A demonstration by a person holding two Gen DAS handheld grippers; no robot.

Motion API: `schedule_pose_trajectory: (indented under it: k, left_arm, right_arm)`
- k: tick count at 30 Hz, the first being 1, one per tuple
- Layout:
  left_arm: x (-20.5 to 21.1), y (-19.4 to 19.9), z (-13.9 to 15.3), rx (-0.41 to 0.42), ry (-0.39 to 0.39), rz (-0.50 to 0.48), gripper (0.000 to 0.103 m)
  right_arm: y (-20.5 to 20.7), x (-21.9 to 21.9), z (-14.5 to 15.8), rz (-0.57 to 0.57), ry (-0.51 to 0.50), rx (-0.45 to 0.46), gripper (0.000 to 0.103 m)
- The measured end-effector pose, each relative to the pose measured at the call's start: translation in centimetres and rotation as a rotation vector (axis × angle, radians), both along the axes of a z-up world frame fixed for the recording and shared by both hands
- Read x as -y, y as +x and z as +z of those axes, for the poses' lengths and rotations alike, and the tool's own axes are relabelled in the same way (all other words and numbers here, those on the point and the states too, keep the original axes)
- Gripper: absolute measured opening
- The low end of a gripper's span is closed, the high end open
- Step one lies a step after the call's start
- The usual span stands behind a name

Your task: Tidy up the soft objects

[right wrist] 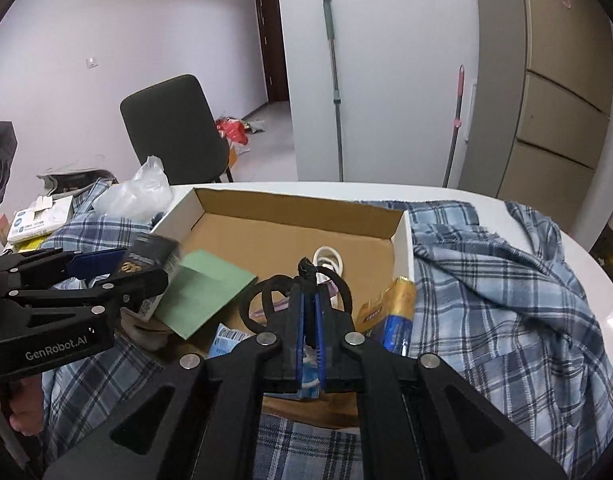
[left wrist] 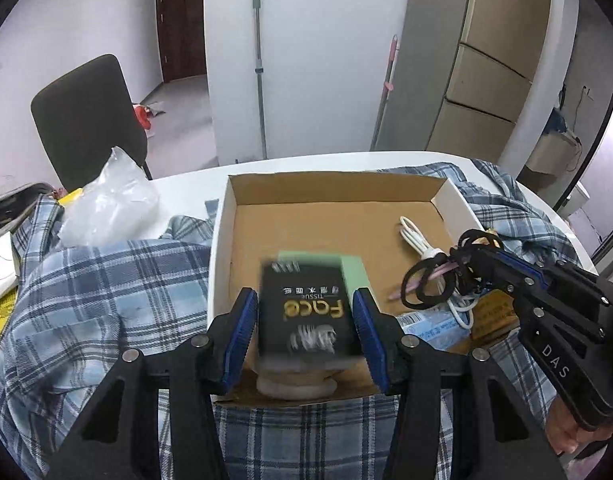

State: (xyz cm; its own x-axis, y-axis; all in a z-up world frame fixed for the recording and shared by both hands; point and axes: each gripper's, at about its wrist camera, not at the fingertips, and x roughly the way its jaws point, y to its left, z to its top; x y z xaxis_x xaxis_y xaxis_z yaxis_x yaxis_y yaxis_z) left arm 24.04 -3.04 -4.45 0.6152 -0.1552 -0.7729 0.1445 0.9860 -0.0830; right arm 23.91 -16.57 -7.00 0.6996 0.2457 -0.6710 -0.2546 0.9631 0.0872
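Black tissue pack (left wrist: 306,314) sits blurred between my left gripper (left wrist: 304,334) pads, jaws spread with a sliver of gap each side, so I judge it's just dropping into the cardboard box (left wrist: 222,216). My right gripper (right wrist: 309,300) has its jaws pinched on black hair ties (right wrist: 266,300) above the box's white cable (left wrist: 416,240). Next: lower those in, then tackle the plaid shirt (right wrist: 506,272).
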Motion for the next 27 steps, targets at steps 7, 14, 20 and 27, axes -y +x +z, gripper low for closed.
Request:
schedule_pose_trajectory:
  k: [7,14,20,27]
  left_arm:
    - [-0.2,-0.9,1.5,0.091,0.031,0.034,0.087]
    - [-1.1,-3.3,4.9,0.256,-0.008,0.074,0.087]
    - [-0.8,-8.0,9.9,0.479,-0.024,0.069,0.087]
    - [-0.9,-15.2,13.7,0.690,-0.037,0.077,0.095]
  right_arm:
    - [0.1,-0.1,-0.1,0.010,-0.030,-0.014,0.057]
    - [-0.5,1.1,2.3,-0.020,-0.002,0.035,0.061]
    - [-3.4,1.8,6.9,-0.044,-0.010,0.203,0.078]
    - [-9.3,3.1,12.2,-0.079,0.028,0.414,0.102]
